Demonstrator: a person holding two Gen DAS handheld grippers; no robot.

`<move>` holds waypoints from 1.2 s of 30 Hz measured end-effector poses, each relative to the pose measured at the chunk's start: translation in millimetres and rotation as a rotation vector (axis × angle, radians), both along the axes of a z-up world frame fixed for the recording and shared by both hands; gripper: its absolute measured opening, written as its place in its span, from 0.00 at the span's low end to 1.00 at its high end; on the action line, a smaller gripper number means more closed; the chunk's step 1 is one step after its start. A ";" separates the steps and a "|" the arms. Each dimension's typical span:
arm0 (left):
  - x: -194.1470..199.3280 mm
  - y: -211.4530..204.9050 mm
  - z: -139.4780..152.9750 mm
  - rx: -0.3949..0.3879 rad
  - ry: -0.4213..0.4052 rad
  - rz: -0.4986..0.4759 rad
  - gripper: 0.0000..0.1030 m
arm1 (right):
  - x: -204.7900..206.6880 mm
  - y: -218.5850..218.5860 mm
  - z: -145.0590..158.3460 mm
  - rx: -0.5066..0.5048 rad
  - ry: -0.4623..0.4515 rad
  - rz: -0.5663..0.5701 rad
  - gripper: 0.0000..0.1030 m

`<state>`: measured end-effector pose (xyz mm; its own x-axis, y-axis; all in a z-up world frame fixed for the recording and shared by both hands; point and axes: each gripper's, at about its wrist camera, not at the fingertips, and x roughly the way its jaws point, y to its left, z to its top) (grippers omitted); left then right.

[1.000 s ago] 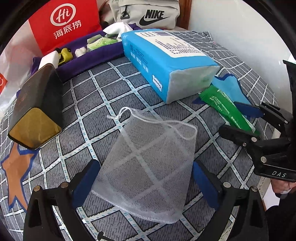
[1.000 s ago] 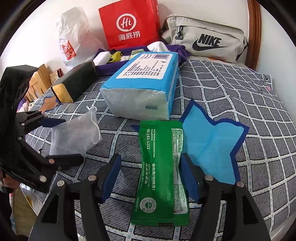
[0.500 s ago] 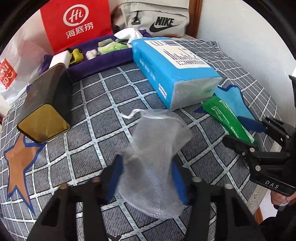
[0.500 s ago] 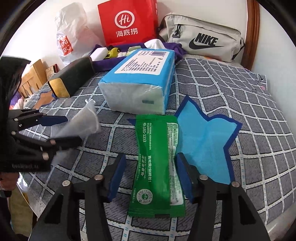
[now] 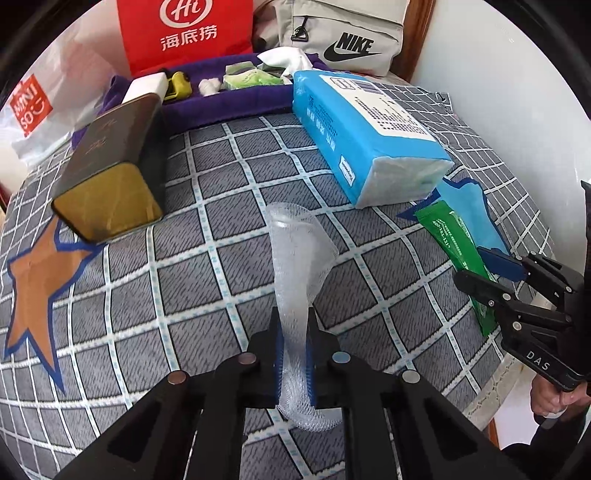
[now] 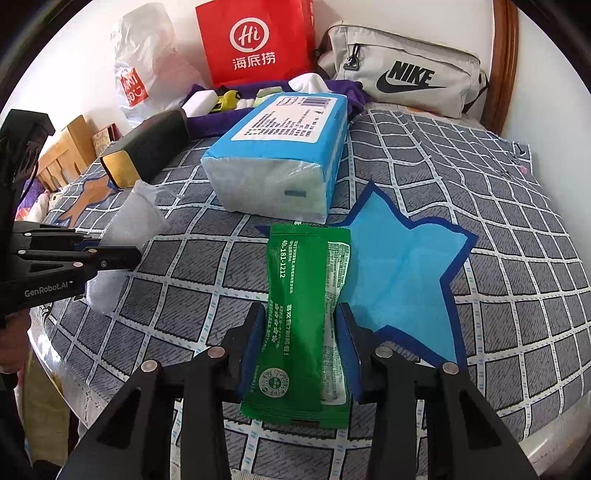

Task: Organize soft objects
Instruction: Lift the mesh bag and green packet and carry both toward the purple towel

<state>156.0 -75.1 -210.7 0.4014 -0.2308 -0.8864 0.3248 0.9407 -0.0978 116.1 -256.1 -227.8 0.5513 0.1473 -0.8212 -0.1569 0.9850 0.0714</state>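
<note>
My left gripper [image 5: 294, 332] is shut on a white mesh pouch [image 5: 299, 254], which stands bunched up between the blue pads above the grey checked cloth [image 5: 207, 295]. The pouch also shows in the right wrist view [image 6: 133, 221], held by the left gripper [image 6: 135, 254]. My right gripper [image 6: 301, 325] is closed against both sides of a green wet-wipe packet [image 6: 306, 295], pinching it at its middle. The packet lies partly on a blue star patch [image 6: 402, 258]. In the left wrist view the right gripper [image 5: 491, 266] sits on the green packet [image 5: 454, 240].
A blue tissue pack [image 5: 365, 136] lies behind the green packet. A dark box with a gold end [image 5: 110, 166] lies at left. A purple tray [image 5: 229, 103] with small items, a red bag [image 5: 184, 33] and a grey Nike bag [image 5: 343, 37] stand at the back. The table edge is close at right.
My left gripper has closed on the mesh pouch, bunching it and lifting it. My right gripper has narrowed from open to pinching the green packet.
</note>
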 end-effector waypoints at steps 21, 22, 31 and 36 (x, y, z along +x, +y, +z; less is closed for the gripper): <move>-12.0 28.4 36.4 -0.072 -0.048 0.053 0.09 | -9.1 8.2 57.5 -0.028 -0.090 0.009 0.32; -12.5 30.0 39.6 -0.075 -0.054 0.058 0.09 | -8.8 8.8 60.6 -0.029 -0.094 0.010 0.32; -10.7 53.6 64.0 -0.109 -0.098 0.106 0.09 | -4.7 17.3 91.5 -0.043 -0.141 0.017 0.32; -6.5 65.9 76.2 -0.133 -0.118 0.128 0.09 | 0.2 24.2 107.1 -0.049 -0.170 0.028 0.32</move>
